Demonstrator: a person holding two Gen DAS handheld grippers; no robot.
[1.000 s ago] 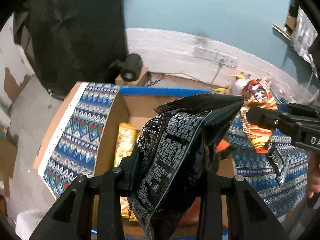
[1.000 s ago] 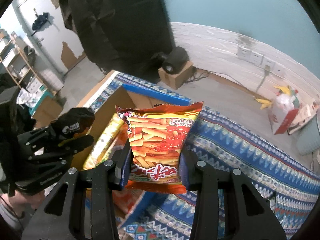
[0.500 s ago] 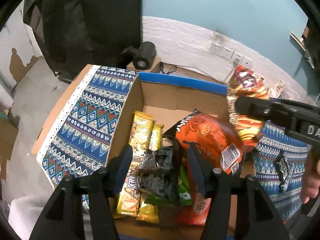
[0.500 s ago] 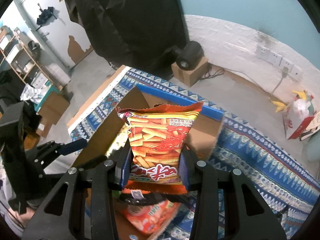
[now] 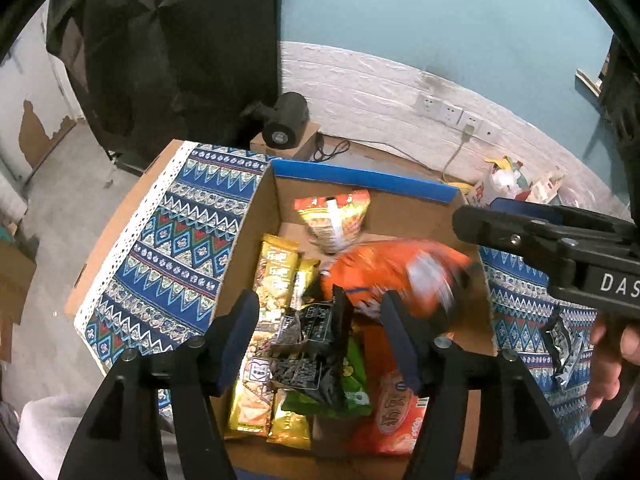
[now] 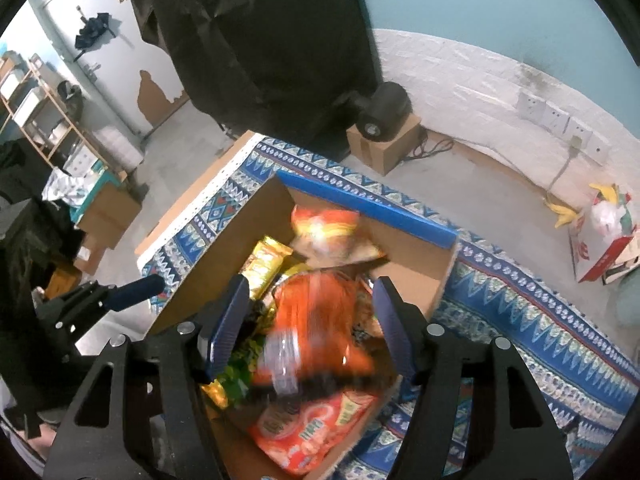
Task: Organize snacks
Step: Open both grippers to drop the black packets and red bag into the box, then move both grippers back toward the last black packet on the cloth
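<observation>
The snacks lie inside an open cardboard box [image 5: 256, 236] with a blue-edged far flap. Contents, as visible from the left wrist view:

- An orange-red fries packet [image 5: 334, 220] leans against the far wall of the box, its back seam facing the camera.
- A large orange bag [image 5: 384, 268] sits in the middle, blurred; its printing cannot be read.
- Gold wrapper bars [image 5: 276, 264] run along the left wall, one beside the other.
- A black packet [image 5: 310, 344] with white print lies crumpled on top of a green packet [image 5: 352, 384].
- A red-orange bag [image 5: 394, 412] lies flat at the near right corner.

The right wrist view shows the same box [image 6: 424, 264], with the fries packet [image 6: 328, 232] and the large orange bag [image 6: 316, 320] both blurred.

The left gripper [image 5: 316, 332] hovers over the near half of the box, jaws apart, nothing between them. The right gripper [image 6: 306, 320] hovers over the box centre, jaws likewise apart and holding nothing — the bag seen between them lies below, in the box.

The box rests on a blue patterned cloth [image 5: 168, 248] spread over a board. A small torn black wrapper [image 5: 560, 344] lies on the cloth to the right of the box.

Beyond: grey floor, a black cylindrical device [image 5: 286, 120] on a small carton, a dark hanging curtain [image 6: 256, 40], a white brick lower wall with sockets [image 5: 456, 112], teal wall above.
</observation>
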